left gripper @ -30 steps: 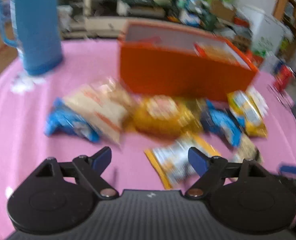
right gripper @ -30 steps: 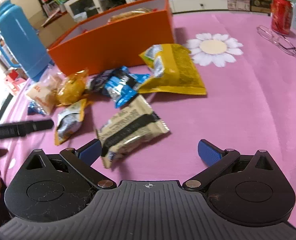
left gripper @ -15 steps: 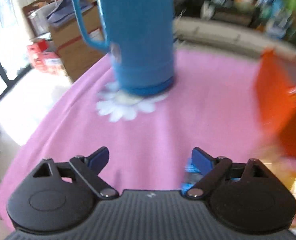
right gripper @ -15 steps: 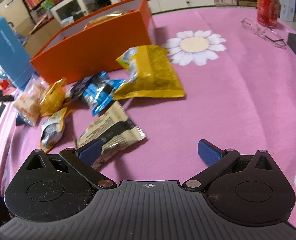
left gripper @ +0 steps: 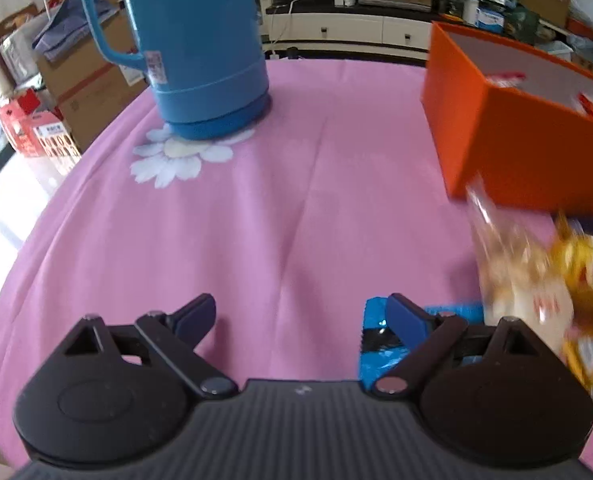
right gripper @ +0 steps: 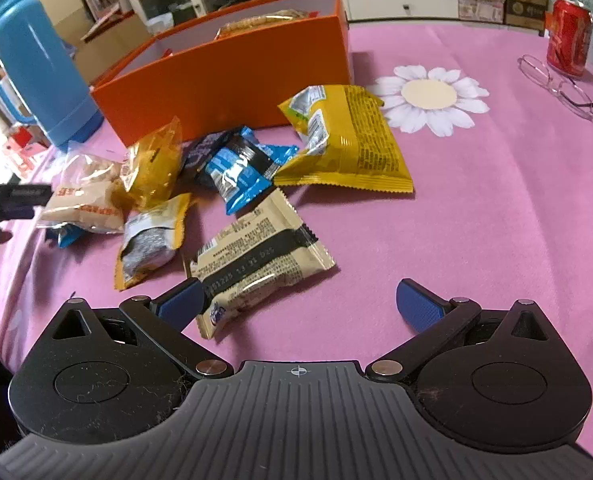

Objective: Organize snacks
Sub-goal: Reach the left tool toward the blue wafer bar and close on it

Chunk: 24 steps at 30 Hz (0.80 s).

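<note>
We hover over a pink tabletop (right gripper: 496, 208), left tongs (left gripper: 300, 314) just widening and empty, right tongs (right gripper: 300, 304) spread and empty. Snack packets (right gripper: 256, 256) lie scattered at twelve o'clock, before the orange box (right gripper: 224, 80). They look light, crinkly and slippery; a sealed edge seems the best hold. At three o'clock in the left view, packets blur, and a blue one (left gripper: 376, 344) hides under the tongs.
</note>
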Tool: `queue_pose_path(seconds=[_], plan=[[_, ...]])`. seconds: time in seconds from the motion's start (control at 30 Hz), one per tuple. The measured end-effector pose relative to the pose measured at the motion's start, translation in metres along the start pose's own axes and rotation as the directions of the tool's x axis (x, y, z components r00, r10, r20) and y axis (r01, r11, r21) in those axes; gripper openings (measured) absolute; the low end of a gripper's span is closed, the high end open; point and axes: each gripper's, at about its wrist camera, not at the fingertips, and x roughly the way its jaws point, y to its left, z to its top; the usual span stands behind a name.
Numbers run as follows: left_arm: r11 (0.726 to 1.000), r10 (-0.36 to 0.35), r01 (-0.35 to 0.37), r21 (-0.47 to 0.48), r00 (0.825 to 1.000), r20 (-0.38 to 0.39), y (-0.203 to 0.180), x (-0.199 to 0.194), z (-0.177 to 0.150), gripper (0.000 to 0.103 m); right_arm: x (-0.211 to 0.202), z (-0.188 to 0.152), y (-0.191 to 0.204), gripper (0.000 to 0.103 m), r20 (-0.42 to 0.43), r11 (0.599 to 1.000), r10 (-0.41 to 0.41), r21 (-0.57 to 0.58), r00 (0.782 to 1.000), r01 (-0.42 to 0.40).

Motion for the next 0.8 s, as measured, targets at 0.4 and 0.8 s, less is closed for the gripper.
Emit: queue_pose_path(seconds=[0.4, 0.8], plan=[[0.978, -0.130, 0.136, 0.156, 0.990, -0.048, -0.037, -0.065, -0.074, 0.092, -0.014, -0.004, 0.005, 0.094, 0.012, 1.000, 0.026, 0.013, 1.000, -0.026], [0.947, -0.314, 0.315, 0.068, 0.949, -0.030, -0.050, -0.077, -0.066, 0.096, -0.018, -0.007, -0.013, 0.094, 0.020, 0.999, 0.005, 0.050, 1.000, -0.006]])
